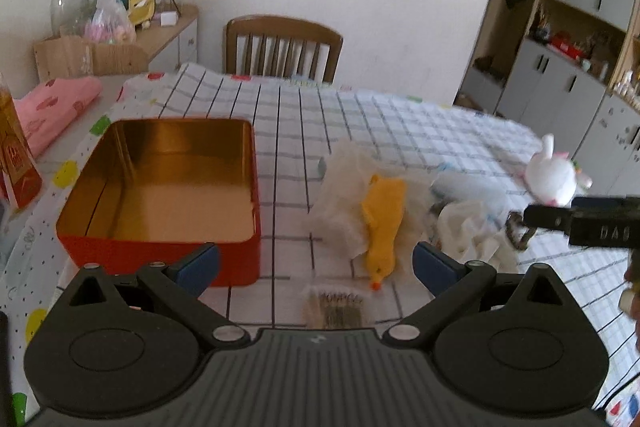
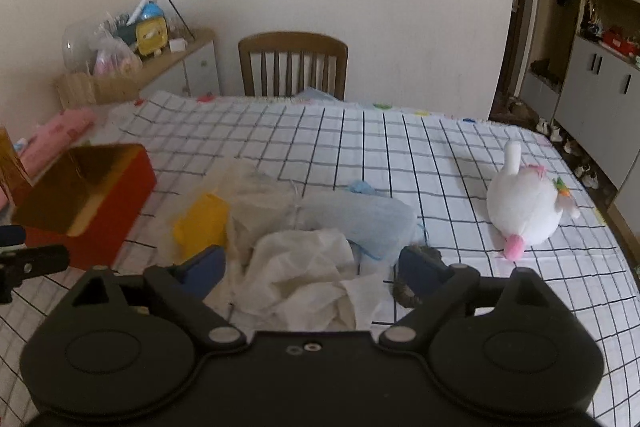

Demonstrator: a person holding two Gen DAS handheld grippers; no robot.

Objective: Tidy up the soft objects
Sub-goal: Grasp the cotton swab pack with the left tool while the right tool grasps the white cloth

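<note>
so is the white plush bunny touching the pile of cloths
Apart. The right wrist view shows bare checked tablecloth between the white plush bunny and the pile of cloths.

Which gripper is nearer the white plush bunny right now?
Right. The right gripper hovers open over the cloth pile, with the white plush bunny just to its right. The left gripper sits farther left, beside the red tin.

Left gripper (image 1: pixel 316 261) and right gripper (image 2: pixel 310 267) fingers spread wide
</note>
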